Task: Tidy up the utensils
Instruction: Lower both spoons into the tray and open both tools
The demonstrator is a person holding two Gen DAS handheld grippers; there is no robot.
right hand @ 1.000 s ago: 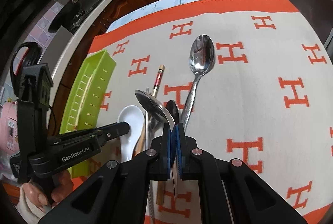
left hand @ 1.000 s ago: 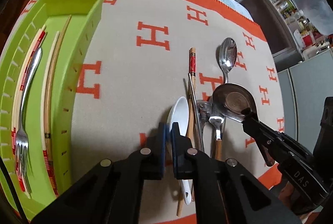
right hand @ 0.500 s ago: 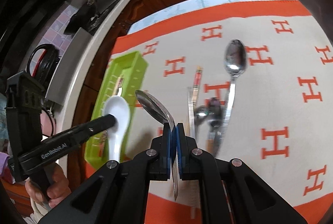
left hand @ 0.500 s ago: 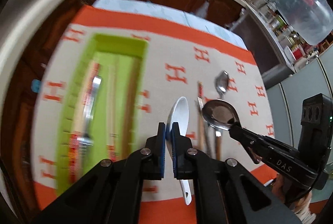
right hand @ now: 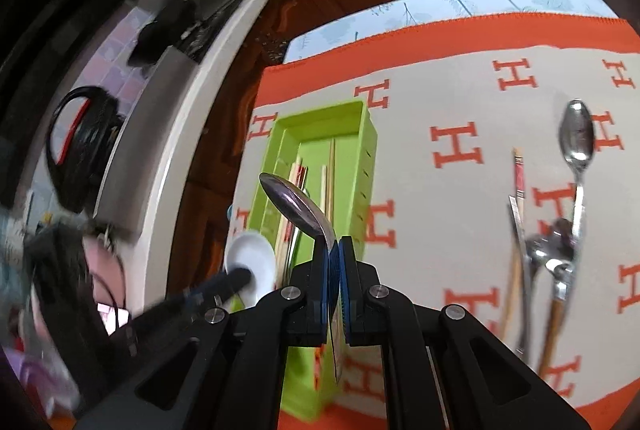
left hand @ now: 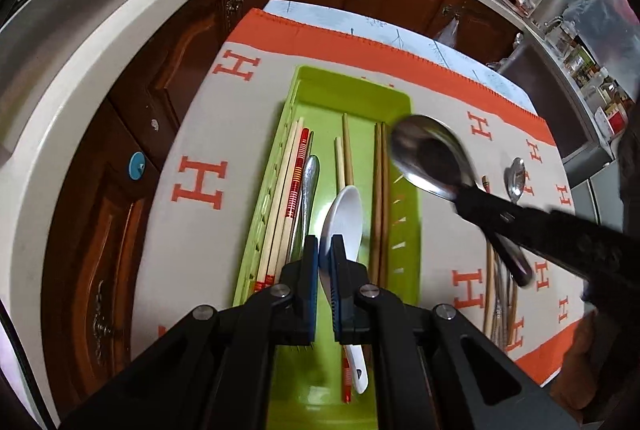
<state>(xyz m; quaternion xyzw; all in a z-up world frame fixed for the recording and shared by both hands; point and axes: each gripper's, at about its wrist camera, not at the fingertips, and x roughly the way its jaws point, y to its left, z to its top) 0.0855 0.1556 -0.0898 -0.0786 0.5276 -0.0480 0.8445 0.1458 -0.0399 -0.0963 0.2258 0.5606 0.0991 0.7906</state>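
Jaws first: the left gripper (left hand: 325,250) is clamped on the handle of a white ceramic soup spoon (left hand: 344,218), its bowl hanging over the middle of the green utensil tray (left hand: 352,86). The right gripper (right hand: 333,250) is pinched shut on the handle of a steel spoon (right hand: 294,204), bowl raised over the tray's near-right edge — one spoon per gripper, two in the air.

Inside the tray lie several chopsticks: pale ones and a red-banded one (left hand: 296,174) along the left wall, two wooden ones mid-tray, and a darker pair (left hand: 381,190) toward the right. One metal handle (left hand: 309,182) lies among the left group.

Out on the orange-bordered cloth with H marks (right hand: 456,146), well apart from the tray, one long steel spoon (right hand: 577,138) lies alone, beside a red-patterned chopstick (right hand: 519,174) and a blurred heap of further utensils (right hand: 548,258) — their count cannot be told.
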